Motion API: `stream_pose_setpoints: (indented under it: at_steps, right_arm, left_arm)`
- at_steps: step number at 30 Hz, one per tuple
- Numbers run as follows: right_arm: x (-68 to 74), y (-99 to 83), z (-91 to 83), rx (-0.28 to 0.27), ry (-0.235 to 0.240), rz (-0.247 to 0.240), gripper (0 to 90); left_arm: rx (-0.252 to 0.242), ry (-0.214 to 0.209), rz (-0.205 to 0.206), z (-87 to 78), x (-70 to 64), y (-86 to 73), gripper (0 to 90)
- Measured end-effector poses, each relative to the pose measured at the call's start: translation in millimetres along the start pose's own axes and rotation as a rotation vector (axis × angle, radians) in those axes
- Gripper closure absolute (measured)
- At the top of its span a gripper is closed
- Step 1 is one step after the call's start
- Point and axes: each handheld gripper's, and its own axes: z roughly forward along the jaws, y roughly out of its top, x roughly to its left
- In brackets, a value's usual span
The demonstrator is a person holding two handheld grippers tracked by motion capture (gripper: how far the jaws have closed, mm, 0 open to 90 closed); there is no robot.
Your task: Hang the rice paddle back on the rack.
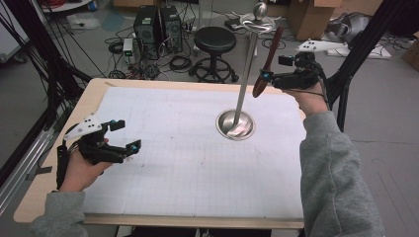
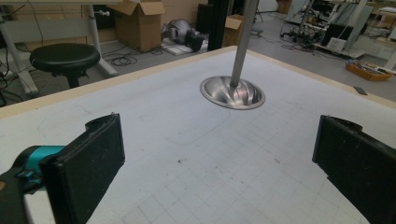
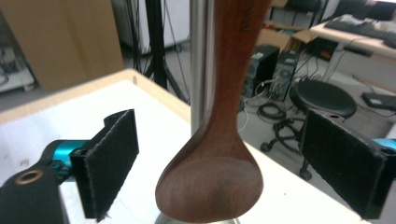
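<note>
A steel stand (image 1: 245,74) rises from a round dished base (image 1: 235,124) on the white gridded mat (image 1: 188,163); the base and pole (image 2: 232,91) also appear in the left gripper view. A dark wooden spoon (image 1: 267,61) hangs bowl-down beside the pole, its handle reaching up to the stand's top arm. My right gripper (image 1: 276,68) is open around the spoon's bowl (image 3: 212,177), with both pads clear of the wood. My left gripper (image 1: 126,136) hovers open and empty over the mat's left side (image 2: 215,154).
The wooden table edge (image 1: 148,83) frames the mat. Behind the table stand a black stool (image 1: 215,42), computer towers (image 1: 157,24) and loose cables on the floor. Black frame poles (image 1: 363,44) stand at the right.
</note>
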Motion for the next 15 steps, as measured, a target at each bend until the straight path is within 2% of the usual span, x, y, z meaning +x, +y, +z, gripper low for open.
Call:
stream_pose_setpoints:
  at_steps: [3,15]
  right_arm:
    - [0.8,-3.2,-5.0,-0.033,-0.011,0.016,0.2]
    - [5.2,-28.6,-12.5,-0.007,-0.001,0.000,0.2]
  left_arm:
    - [-0.002,0.000,-0.001,0.3,-1.2,0.3,2.7]
    - [-0.020,-0.006,-0.017,0.5,-1.9,-1.3,2.7]
